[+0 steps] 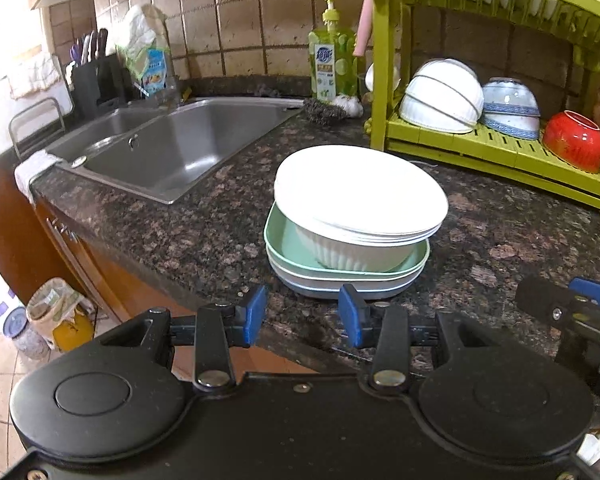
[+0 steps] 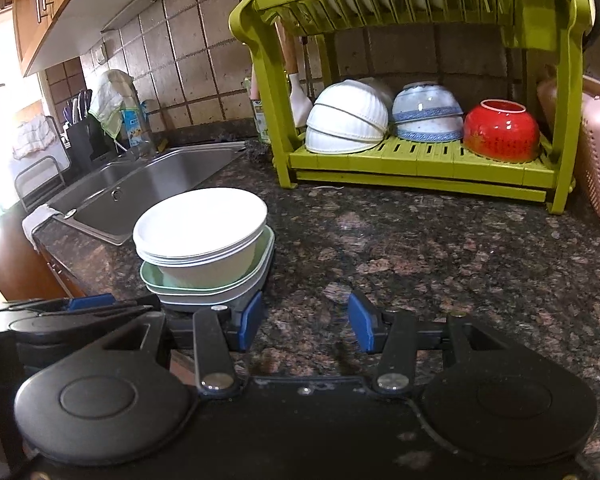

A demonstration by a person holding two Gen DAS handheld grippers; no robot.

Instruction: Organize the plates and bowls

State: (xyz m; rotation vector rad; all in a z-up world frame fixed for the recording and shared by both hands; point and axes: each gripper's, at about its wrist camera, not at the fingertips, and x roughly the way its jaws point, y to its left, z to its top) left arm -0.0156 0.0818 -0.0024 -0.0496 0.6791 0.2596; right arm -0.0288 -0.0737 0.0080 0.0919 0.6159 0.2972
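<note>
Spanning kitchen corner: speckled granite counter [image 2: 420, 248], steel sink [image 1: 172, 148], tiled wall [image 2: 204, 60].

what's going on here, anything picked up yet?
Nothing yet. A person holds both grippers low at the counter's front edge, jaws open and empty: left gripper faces the stack of dishes, right gripper sits beside it. The green rack behind already holds upturned bowls.

A dark speckled granite worktop [image 2: 420, 248] carries a stack of dishes [image 2: 204, 248] near its left front edge. A green dish rack [image 2: 416, 168] stands at the far right.
</note>
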